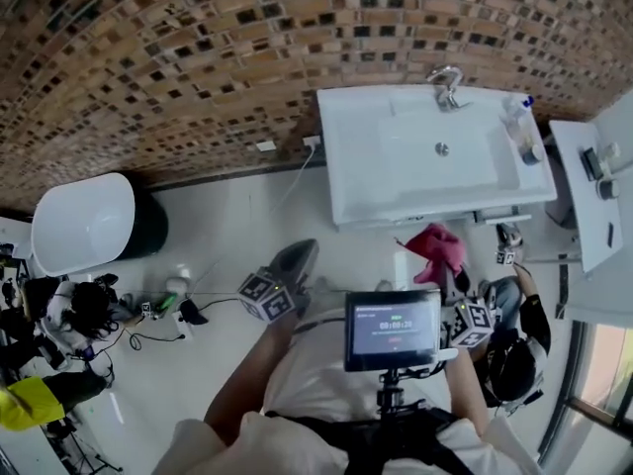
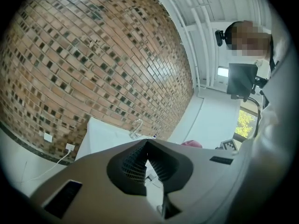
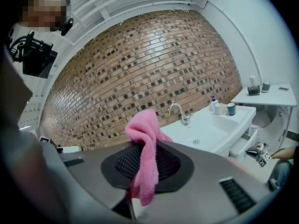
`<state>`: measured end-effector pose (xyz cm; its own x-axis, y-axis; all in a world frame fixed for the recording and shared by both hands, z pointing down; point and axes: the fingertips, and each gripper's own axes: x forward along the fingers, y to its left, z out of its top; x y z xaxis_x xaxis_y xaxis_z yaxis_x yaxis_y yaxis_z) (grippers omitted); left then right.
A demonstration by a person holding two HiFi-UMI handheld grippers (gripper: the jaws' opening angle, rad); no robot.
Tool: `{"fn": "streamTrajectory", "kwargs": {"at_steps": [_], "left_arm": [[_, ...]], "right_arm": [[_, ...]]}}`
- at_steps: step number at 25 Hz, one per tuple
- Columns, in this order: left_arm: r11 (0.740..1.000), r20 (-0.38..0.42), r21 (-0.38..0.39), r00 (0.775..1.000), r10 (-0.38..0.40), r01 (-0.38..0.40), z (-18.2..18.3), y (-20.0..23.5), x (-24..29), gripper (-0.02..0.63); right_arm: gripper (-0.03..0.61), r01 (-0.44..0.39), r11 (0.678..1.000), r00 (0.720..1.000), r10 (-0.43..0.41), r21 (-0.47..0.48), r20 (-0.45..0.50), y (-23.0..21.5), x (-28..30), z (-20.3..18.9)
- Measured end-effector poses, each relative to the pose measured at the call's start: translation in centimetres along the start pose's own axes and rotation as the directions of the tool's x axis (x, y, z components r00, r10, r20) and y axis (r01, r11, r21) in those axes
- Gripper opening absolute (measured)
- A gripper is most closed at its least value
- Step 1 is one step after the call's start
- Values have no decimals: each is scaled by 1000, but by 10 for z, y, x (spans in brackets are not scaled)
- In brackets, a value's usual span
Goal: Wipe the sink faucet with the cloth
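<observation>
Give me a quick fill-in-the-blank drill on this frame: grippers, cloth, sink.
The cloth clamped in the right gripper is ____ in colour.
The left gripper is shut and holds ____.
The wall behind the sink and its faucet is faced with ____.
Missing words: pink; nothing; brick.

The sink (image 1: pixel 341 166) is standing against the brick wall (image 1: pixel 178 57), with the faucet (image 1: pixel 447 87) sitting at its back edge. Bottles (image 1: pixel 514 117), and what may be a cup, are crowding its right rear corner. A side table (image 1: pixel 593 206) is standing to its right. The cloth (image 1: pixel 436 245) is hanging before the sink.
</observation>
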<state>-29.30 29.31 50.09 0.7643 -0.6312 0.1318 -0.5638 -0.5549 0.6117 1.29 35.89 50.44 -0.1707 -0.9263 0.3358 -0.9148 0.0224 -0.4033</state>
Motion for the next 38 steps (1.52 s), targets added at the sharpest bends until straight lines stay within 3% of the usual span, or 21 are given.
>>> {"fn": "streamTrajectory", "kwargs": {"at_steps": [6, 13, 25, 38], "left_arm": [[1000, -17, 7, 1000, -15, 15, 10, 37, -33, 0], [1000, -33, -3, 999, -28, 28, 14, 68, -59, 0], [997, -114, -13, 990, -78, 77, -3, 74, -64, 0], [994, -161, -14, 981, -105, 104, -11, 71, -56, 0]], "right_arm": [[72, 34, 999, 999, -34, 8, -30, 24, 14, -34], [72, 51, 998, 999, -50, 30, -9, 59, 17, -49], [66, 38, 999, 999, -39, -30, -10, 87, 2, -70], [66, 73, 996, 997, -75, -50, -25, 81, -6, -74]]}}
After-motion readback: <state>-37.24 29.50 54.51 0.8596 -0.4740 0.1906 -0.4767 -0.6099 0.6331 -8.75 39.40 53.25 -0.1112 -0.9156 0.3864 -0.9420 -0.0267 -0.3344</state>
